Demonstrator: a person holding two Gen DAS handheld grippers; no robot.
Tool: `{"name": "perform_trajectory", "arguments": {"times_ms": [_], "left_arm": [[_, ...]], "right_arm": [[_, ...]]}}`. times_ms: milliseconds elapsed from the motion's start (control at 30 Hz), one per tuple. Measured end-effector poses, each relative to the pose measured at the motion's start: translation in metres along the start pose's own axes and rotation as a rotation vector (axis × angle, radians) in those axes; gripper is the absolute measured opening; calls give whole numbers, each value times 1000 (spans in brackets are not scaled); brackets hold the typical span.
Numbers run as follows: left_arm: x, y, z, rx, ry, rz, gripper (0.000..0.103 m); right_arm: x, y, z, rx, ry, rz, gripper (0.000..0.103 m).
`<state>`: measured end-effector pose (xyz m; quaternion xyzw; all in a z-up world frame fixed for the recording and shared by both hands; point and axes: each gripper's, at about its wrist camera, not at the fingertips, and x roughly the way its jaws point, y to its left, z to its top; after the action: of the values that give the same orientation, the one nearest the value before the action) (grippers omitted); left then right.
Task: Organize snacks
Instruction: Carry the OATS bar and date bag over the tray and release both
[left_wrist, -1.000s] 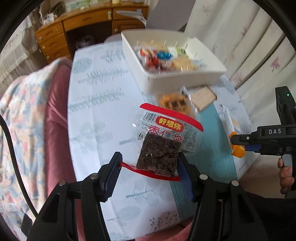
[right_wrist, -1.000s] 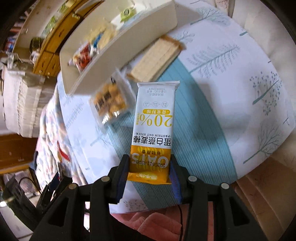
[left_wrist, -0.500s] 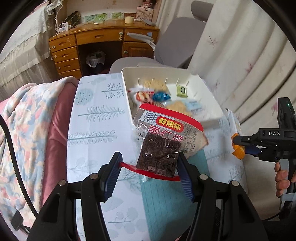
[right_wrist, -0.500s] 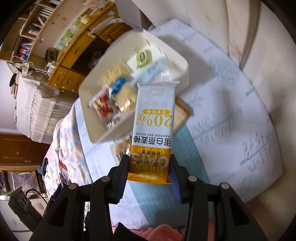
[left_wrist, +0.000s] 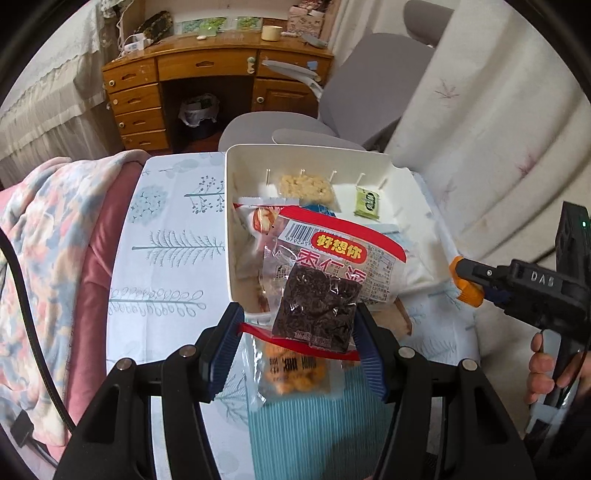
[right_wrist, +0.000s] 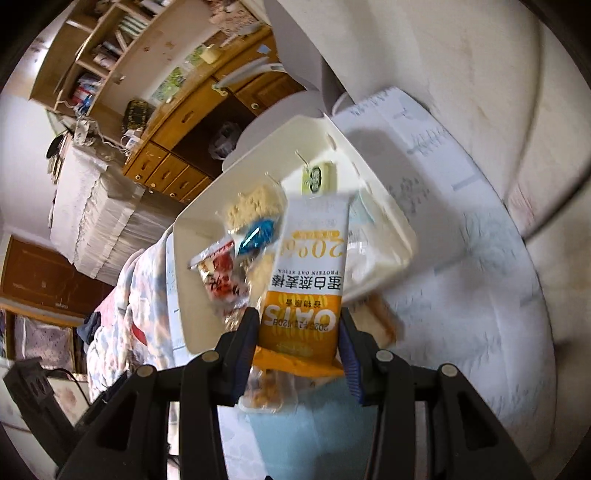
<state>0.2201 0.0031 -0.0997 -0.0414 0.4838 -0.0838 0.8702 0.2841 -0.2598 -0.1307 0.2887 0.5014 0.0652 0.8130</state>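
both packets have been carried up from the table to over the white bin (left_wrist: 236, 229): left gripper (left_wrist: 295, 343) pinches the dark date snack (left_wrist: 317, 306), right gripper (right_wrist: 297, 339) pinches the oat bar (right_wrist: 308, 280). dropping comes next, i'd guess.

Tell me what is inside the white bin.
The white bin holds a pale crumbly bar, a small green packet, a blue-wrapped sweet and a red-and-white packet. The held snack packs cover the near part of its floor, so anything there is hidden.
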Motion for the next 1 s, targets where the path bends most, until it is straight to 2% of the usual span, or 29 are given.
{"name": "perform_trajectory", "arguments": {"times_ms": [133, 333, 500, 600, 633, 667, 733, 767, 1000], "left_arm": [[16, -6, 12, -5, 12, 29, 58], [41, -13, 29, -41, 21, 28, 59], [49, -23, 38, -17, 9, 53, 59], [47, -25, 42, -32, 2, 60, 64], [46, -25, 42, -36, 1, 60, 69], [44, -25, 43, -43, 0, 65, 78], [38, -22, 41, -64, -12, 76, 81], [35, -21, 39, -72, -17, 72, 81], [19, -9, 9, -105, 5, 80, 82]], "right_arm": [[14, -6, 13, -22, -8, 11, 42], [29, -13, 26, -50, -13, 29, 42], [36, -15, 30, -48, -8, 89, 43], [38, -14, 30, -49, 4, 108, 43], [37, -13, 30, -51, 7, 118, 44], [37, -12, 29, -51, 9, 125, 50], [34, -11, 27, -48, 8, 144, 65], [32, -10, 27, -47, 7, 151, 69], [18, -6, 13, -31, 4, 149, 69]]}}
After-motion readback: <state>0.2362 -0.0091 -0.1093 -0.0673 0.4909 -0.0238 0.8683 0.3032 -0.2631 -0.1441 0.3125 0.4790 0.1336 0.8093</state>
